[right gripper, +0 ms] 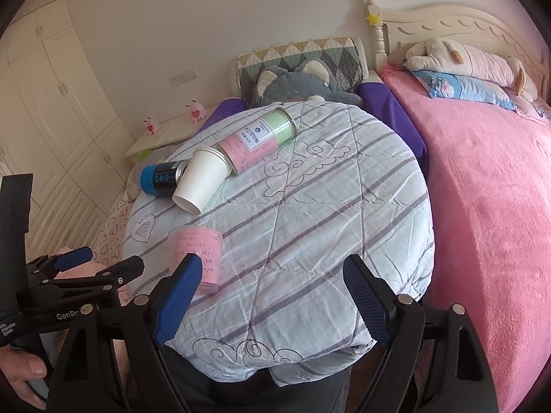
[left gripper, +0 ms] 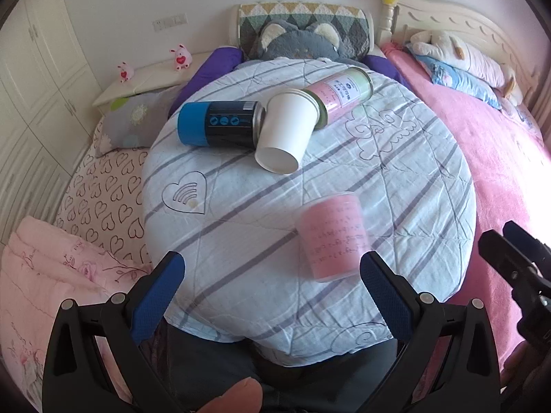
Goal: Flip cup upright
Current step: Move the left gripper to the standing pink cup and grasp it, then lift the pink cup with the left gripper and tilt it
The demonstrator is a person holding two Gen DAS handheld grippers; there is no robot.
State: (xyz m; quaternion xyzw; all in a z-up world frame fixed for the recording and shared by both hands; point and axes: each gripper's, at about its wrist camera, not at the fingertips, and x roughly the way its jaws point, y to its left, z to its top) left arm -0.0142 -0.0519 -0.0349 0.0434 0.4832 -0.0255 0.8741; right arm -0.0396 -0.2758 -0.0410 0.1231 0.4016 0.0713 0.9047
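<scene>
A white paper cup (left gripper: 285,130) lies on its side on a round table under a striped cloth (left gripper: 396,158), its base toward me and its rim leaning on two cans. It also shows in the right wrist view (right gripper: 201,179). A pink translucent cup (left gripper: 332,235) stands on the cloth nearer to me; it also shows in the right wrist view (right gripper: 199,256). My left gripper (left gripper: 272,289) is open and empty at the table's near edge, just left of the pink cup. My right gripper (right gripper: 272,292) is open and empty over the near edge, right of the pink cup.
A blue and black can (left gripper: 218,124) and a pink and green can (left gripper: 339,94) lie on their sides behind the white cup. A grey plush toy (left gripper: 299,41) sits past the table. A bed with a pink blanket (right gripper: 489,186) is on the right.
</scene>
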